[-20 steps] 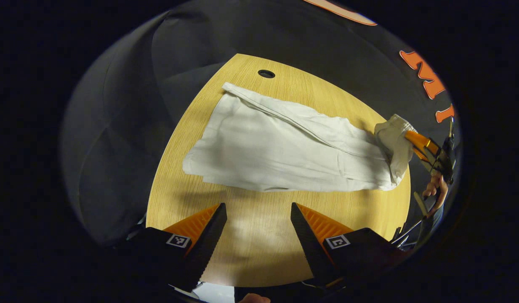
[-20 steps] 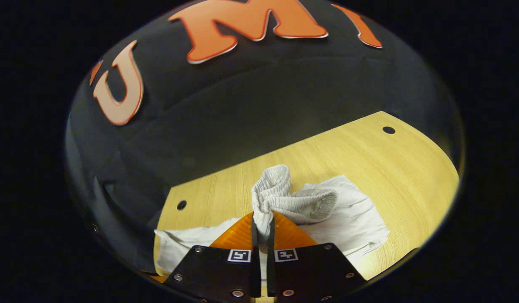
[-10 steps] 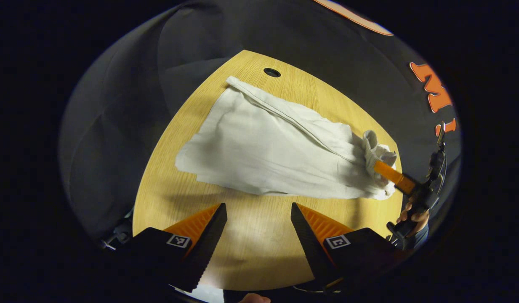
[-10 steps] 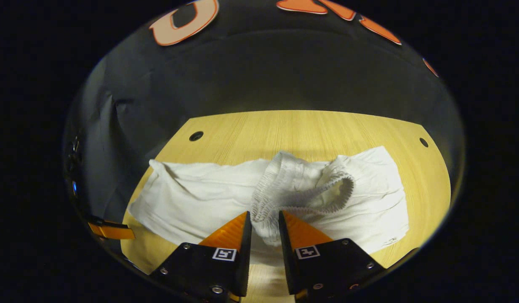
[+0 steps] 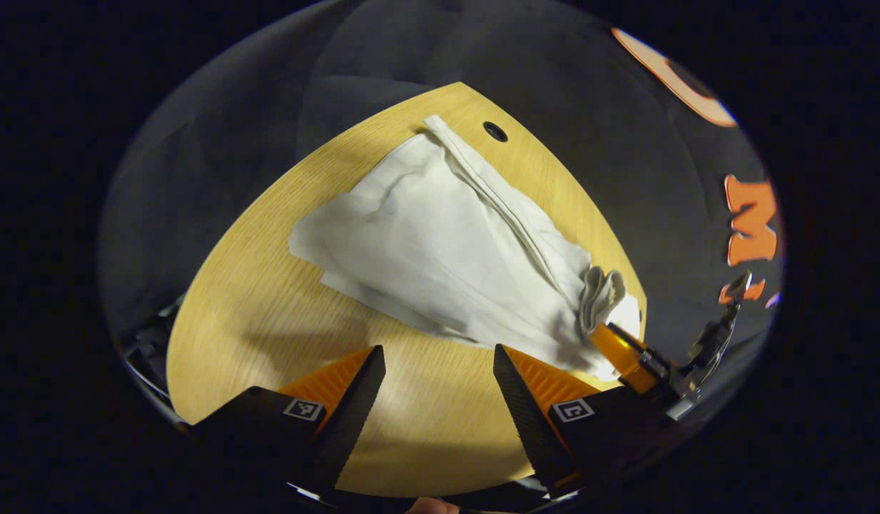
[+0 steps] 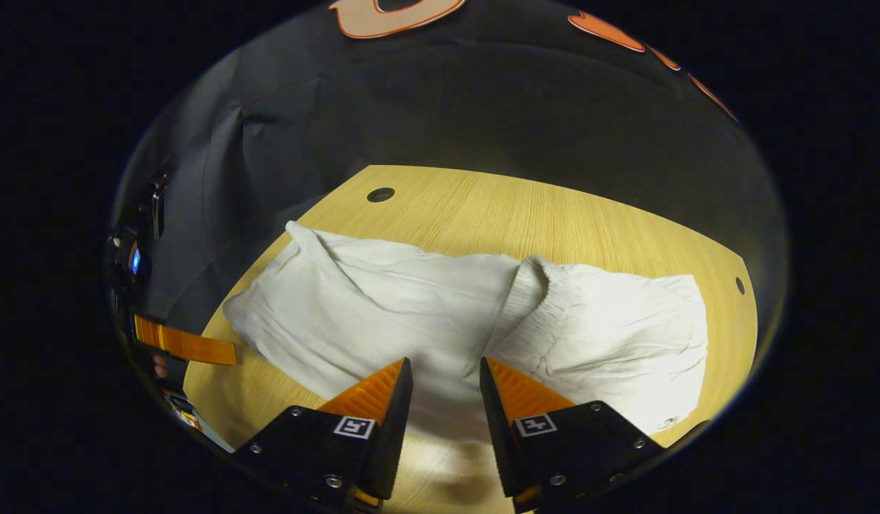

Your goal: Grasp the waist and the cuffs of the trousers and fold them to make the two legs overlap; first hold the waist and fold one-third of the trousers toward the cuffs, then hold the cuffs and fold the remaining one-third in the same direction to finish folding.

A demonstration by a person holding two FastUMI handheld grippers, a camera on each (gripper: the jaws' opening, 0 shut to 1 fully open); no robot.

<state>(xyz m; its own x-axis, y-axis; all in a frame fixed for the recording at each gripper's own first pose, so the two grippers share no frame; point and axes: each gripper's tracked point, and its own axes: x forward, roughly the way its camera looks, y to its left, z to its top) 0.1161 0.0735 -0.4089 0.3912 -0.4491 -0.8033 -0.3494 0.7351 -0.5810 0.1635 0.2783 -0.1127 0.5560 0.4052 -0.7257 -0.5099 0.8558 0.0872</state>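
- Lying across the wooden table [image 5: 254,300], in the left gripper view: white trousers [image 5: 425,243], stretching from a cuff end close to a round hole [image 5: 494,131] in the tabletop down to a bunched, ribbed waist [image 5: 602,294] at the lower right.
- Hanging over bare wood just short of the cloth: left gripper [image 5: 440,375], fingers spread wide with nothing between them, apart from the trousers.
- Carrying small square black-and-white coded markers on both finger mounts; not readable as words, and no brand name legible.
- Reaching in at the right edge of the same view: right gripper [image 5: 602,335], its tip right at the crumpled waist; touching or just apart, cannot tell from here.
- Showing at the far left of the right gripper view: one finger of the left gripper [image 6: 186,345], off the table's near-left corner.
- Spreading over the table [image 6: 554,214] in the right gripper view: trousers [image 6: 382,300], with the waist [image 6: 597,328] folded over onto the legs at the right, its ribbed band running along the fold.
- Hovering at the near edge of the cloth: right gripper [image 6: 445,375], fingers parted to a medium gap, cloth lying below and between them, neither finger pressing on it.
- Bearing the same kind of square coded markers on its mounts, again not legible as text.
- Sitting near the far-left corner and the right edge of the tabletop: two small round holes [image 6: 380,194].
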